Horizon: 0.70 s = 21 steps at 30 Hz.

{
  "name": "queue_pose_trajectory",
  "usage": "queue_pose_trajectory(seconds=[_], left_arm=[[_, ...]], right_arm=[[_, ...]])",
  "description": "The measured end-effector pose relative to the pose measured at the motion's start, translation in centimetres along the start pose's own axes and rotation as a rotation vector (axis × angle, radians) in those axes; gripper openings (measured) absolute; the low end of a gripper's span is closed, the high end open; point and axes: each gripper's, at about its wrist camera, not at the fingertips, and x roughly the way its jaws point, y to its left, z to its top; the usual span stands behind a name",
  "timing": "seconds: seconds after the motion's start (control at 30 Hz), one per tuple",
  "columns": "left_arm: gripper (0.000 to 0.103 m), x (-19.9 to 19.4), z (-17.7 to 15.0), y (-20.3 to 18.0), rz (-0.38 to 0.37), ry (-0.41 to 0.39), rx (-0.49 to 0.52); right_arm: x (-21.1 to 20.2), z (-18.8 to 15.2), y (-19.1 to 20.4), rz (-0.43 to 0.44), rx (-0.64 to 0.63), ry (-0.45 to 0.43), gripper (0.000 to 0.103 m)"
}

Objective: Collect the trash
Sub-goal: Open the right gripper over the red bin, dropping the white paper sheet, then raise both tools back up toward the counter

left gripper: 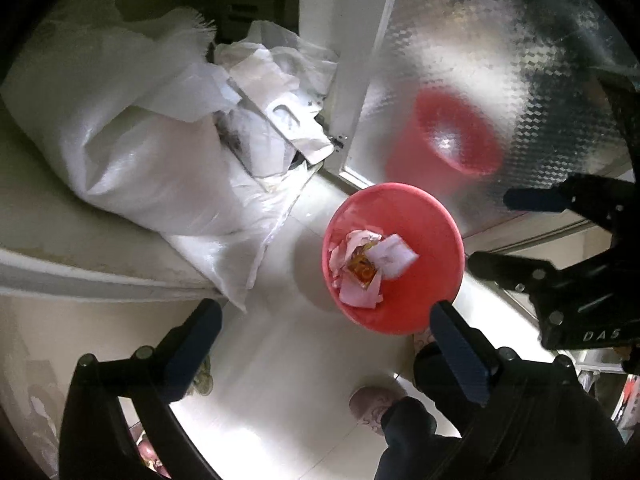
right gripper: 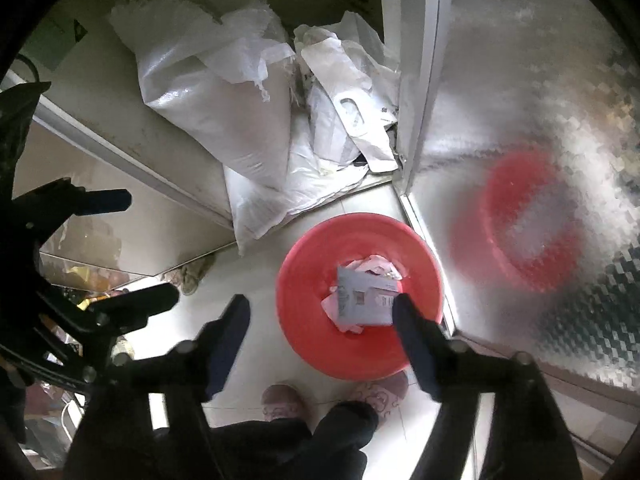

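Red plastic, smooth and round, the bin (right gripper: 360, 296) stands on pale glossy floor tiles (left gripper: 280, 360) below both tools, its mouth flaring wide toward the cameras. Inside it lies the collected trash (left gripper: 366, 270): crumpled white paper scraps and an orange-yellow wrapper in the left wrist view, with a flat grey-white printed packet (right gripper: 366, 300) on top in the right wrist view.

The left gripper (left gripper: 326, 328) has its dark, ribbed fingers spread as wide as they go, nothing between them but floor; the bin sits just ahead of its right finger (left gripper: 460, 348), whose tip overlaps the rim. The right gripper (right gripper: 320, 316) is also parted, holding nothing; the packet lies just off the tip of its right finger (right gripper: 416, 344), and whether it has quite settled on the heap I cannot tell through the blur.

Beyond the fingertips, a woven white sack (right gripper: 224, 112) with a frayed mouth slumps beside crinkled white plastic bags (right gripper: 344, 120). To the right of the fingers, a patterned, frosted panel (left gripper: 500, 60) throws back a smeared red reflection of the bin. Two patterned slippers (right gripper: 280, 404) show below, under dark trouser legs.
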Motion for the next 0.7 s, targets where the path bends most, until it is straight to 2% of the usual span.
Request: queue_pose_trajectory(seconds=[0.1,0.23,0.37,0.43,0.6,0.7], left_arm=[[0.103,-1.5,-0.3,-0.3,0.003,0.004,-0.016],[0.103,-5.3,-0.5,-0.6,0.000,-0.011,-0.034],[0.103,-12.0,-0.1,-1.7,0.016,-0.049,-0.036],[0.103,-15.4,0.4,-2.0,0.044,-0.071,-0.030],[0.103,-23.8,1.7,-2.4,0.049,-0.137,-0.025],[0.103,-29.1,2.5,-3.0,0.053,-0.186,-0.010]], right_arm=[[-0.8,0.1,0.2,-0.031,-0.007,0.010,0.072],[-4.8,0.0,1.0,-0.047,0.007,-0.016,0.080],[-9.9,0.3,2.8,-0.046,0.011,-0.041,0.083],[-12.8,0.5,3.9,-0.041,0.001,-0.063,0.089],[-21.6,1.1,7.3,-0.061,-0.040,-0.145,0.102],[-26.8,1.5,9.0,-0.076,-0.064,-0.191,0.102]])
